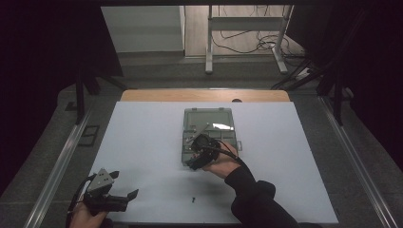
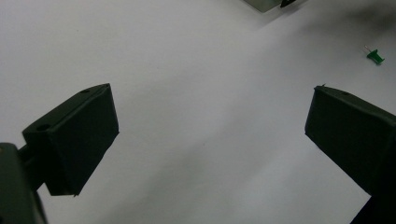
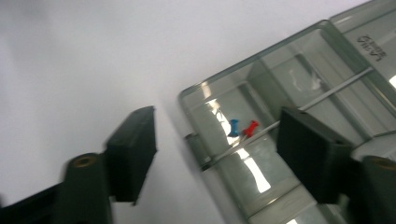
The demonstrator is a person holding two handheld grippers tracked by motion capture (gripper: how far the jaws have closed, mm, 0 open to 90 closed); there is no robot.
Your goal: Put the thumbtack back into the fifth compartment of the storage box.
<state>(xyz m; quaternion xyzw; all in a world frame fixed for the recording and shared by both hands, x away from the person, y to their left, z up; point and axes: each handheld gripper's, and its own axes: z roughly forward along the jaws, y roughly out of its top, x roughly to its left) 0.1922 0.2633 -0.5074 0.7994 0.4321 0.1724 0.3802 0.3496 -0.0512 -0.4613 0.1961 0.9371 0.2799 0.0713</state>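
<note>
- Right gripper [image 1: 197, 153] hangs over the near left corner of the clear compartment box [image 1: 223, 114] at mid-worktop, jaws standing apart with nothing between the pads.
- In the right gripper view, a blue pin [image 3: 233, 127] and a red pin [image 3: 251, 128] lie side by side inside a corner compartment of the box [image 3: 299, 70], right between the two jaws and just beyond them.
- One more to collect, by the look of it: a green pin [image 1: 193, 200] sits loose on the white worktop [image 1: 142, 142], near the front edge and well apart from the box.
- The key relation: that green pin lies between the two hands, toward the person from the right gripper and off to the right of the left gripper [image 1: 124, 195].
- Left gripper view confirms it: green pin [image 2: 375, 56] up at the far right, beyond the right-hand jaw, its needle pointing up and left, body lying flat.
- Left gripper is spread wide and empty, resting low at the near left corner.
- My call: the left gripper looks slightly nearer the green pin, but the right gripper is the one working the box, so it likely swings back toward the person for it.
</note>
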